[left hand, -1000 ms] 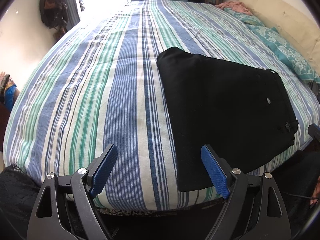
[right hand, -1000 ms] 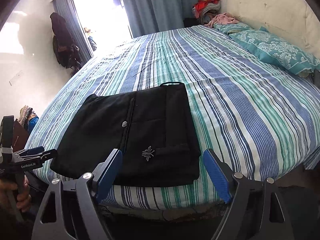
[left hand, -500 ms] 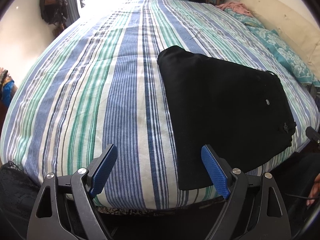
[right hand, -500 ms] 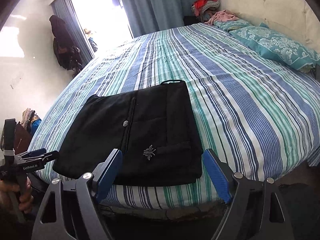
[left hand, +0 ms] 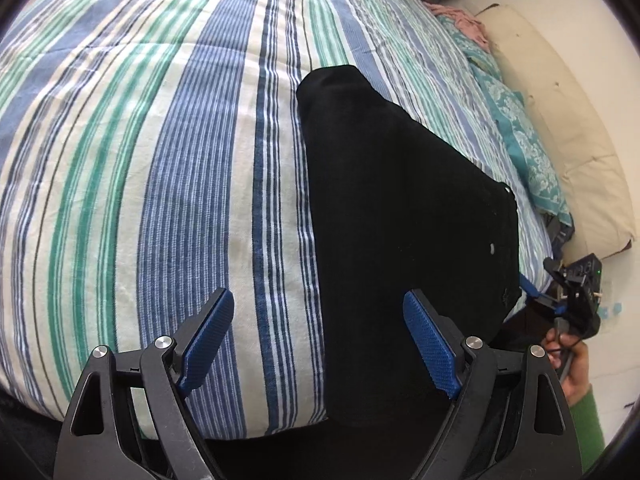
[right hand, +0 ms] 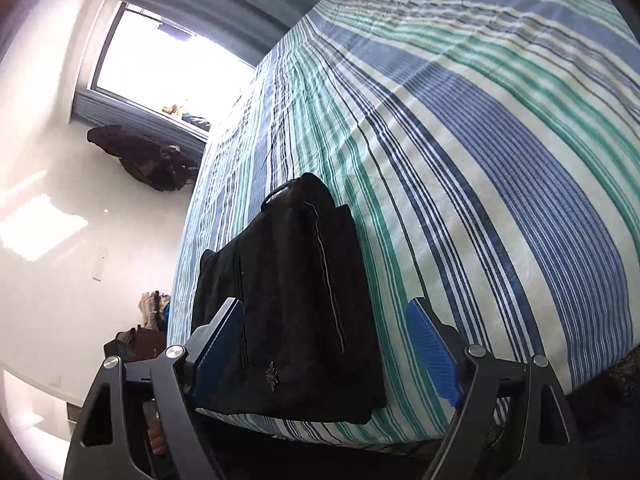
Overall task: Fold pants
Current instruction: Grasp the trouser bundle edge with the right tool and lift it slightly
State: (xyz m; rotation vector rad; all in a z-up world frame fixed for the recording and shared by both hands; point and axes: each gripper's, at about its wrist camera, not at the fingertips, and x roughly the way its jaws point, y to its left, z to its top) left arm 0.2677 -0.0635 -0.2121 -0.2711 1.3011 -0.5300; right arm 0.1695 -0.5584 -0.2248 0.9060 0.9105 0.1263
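Note:
Black pants (left hand: pixel 404 216) lie folded into a flat rectangle on the striped bed, near its front edge. In the right wrist view the pants (right hand: pixel 292 300) show a pale seam line and a small silver ornament (right hand: pixel 272 376) near the front. My left gripper (left hand: pixel 320 344) is open and empty, just above the front left corner of the pants. My right gripper (right hand: pixel 326 352) is open and empty, low over the pants' front right end, tilted sideways. The right gripper also shows in the left wrist view (left hand: pixel 540 296) at the far right, held in a hand.
The striped bedsheet (left hand: pixel 140 160) covers the whole bed. Teal patterned pillows (left hand: pixel 528 152) and a cream headboard (left hand: pixel 572 128) lie to the right. A bright window (right hand: pixel 160 60) and hanging dark clothes (right hand: pixel 148 160) are by the far wall. The bed's front edge runs just below the grippers.
Both grippers have moved forward and down toward the pants' front edge. The right gripper has rolled sideways, tilting its view. The pants have not moved.

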